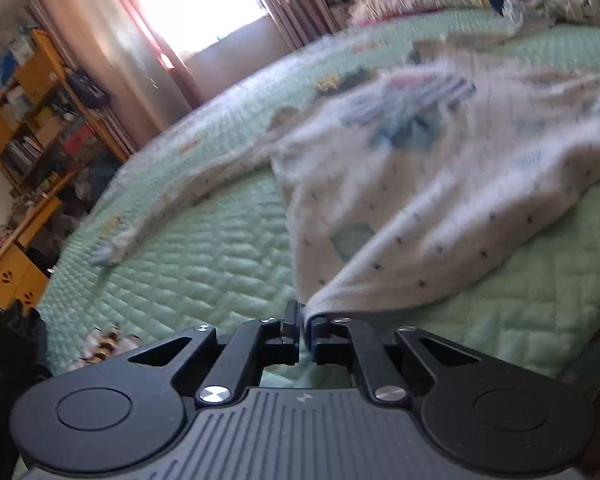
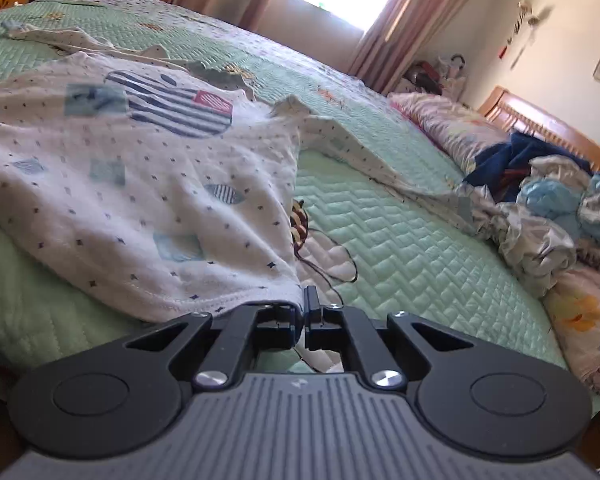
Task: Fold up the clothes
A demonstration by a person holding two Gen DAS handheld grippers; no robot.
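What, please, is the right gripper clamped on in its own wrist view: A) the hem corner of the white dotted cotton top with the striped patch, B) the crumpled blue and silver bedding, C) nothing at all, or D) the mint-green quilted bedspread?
A: the right gripper has its jaws shut on the hem corner of the white dotted cotton top, which lies spread over the mint-green quilted bedspread.
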